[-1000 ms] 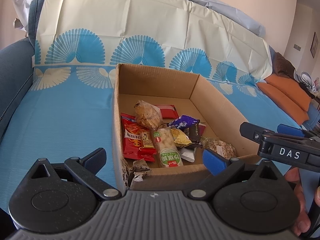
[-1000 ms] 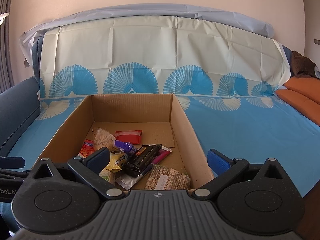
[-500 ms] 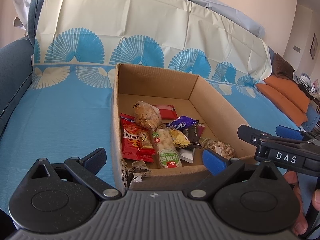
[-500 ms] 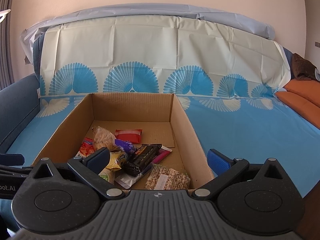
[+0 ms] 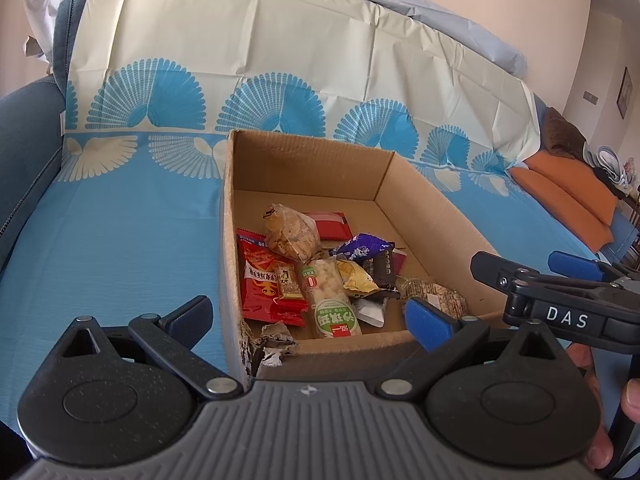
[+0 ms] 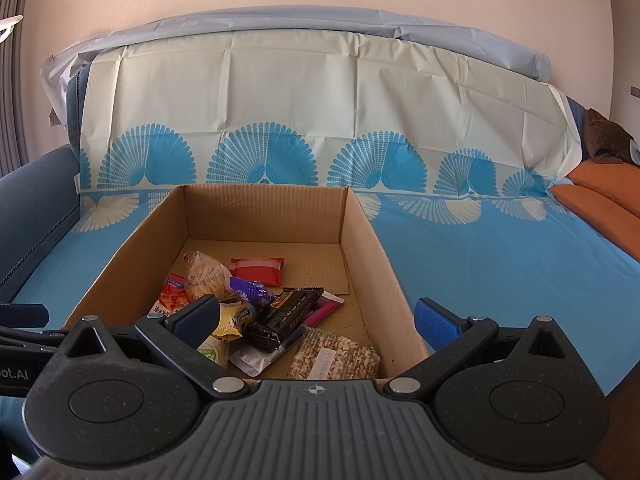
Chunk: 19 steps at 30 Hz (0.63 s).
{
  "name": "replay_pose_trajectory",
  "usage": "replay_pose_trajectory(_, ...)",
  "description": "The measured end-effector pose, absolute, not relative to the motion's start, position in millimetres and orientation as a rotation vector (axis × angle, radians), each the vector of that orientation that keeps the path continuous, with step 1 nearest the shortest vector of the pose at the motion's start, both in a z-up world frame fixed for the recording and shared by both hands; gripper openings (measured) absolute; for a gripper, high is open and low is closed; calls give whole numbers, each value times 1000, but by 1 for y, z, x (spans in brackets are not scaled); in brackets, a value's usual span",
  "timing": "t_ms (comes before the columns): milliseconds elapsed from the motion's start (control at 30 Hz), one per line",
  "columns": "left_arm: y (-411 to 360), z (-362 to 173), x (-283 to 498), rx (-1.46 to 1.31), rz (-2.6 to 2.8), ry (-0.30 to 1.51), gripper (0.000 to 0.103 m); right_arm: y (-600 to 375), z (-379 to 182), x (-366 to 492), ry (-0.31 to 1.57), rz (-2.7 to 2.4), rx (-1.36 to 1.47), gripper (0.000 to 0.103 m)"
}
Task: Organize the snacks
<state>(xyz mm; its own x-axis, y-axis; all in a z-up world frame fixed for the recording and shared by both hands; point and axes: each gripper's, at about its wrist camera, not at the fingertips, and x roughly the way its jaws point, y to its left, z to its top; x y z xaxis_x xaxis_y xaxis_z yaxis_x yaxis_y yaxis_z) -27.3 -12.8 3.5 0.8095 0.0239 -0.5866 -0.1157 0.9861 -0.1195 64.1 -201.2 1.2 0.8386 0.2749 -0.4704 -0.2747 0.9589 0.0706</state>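
Observation:
An open cardboard box (image 5: 436,216) (image 6: 376,248) sits on the blue-covered sofa seat. Inside lie several snacks: a red packet (image 5: 260,284), a clear bag of crackers (image 5: 290,232) (image 6: 204,276), a green-labelled tube (image 5: 330,300), a purple wrapper (image 5: 362,248) (image 6: 250,290), a black bar (image 6: 286,314), a small red packet (image 6: 258,268) and a nut bar (image 6: 336,356). My left gripper (image 5: 308,316) hangs open at the box's near left corner, holding nothing. My right gripper (image 6: 318,318) stands open over the box's near edge, empty. In the left wrist view the right gripper (image 5: 540,272) shows beside the box.
The blue and cream patterned cover (image 6: 500,248) spreads over the sofa seat and back. A dark blue armrest (image 5: 20,140) rises at the left. Orange cushions (image 5: 568,196) lie at the far right. The box's near left corner (image 5: 264,344) is torn.
Both views have barely shifted: the left gripper drifted slightly right and the right gripper rose a little. Both stay open; the snacks have not moved.

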Motion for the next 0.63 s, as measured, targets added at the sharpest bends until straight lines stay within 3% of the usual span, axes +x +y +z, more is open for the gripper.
replay_pose_trajectory(633,-20,3,-32,-98,47,580,102,-209,3,65,492,277,46,102)
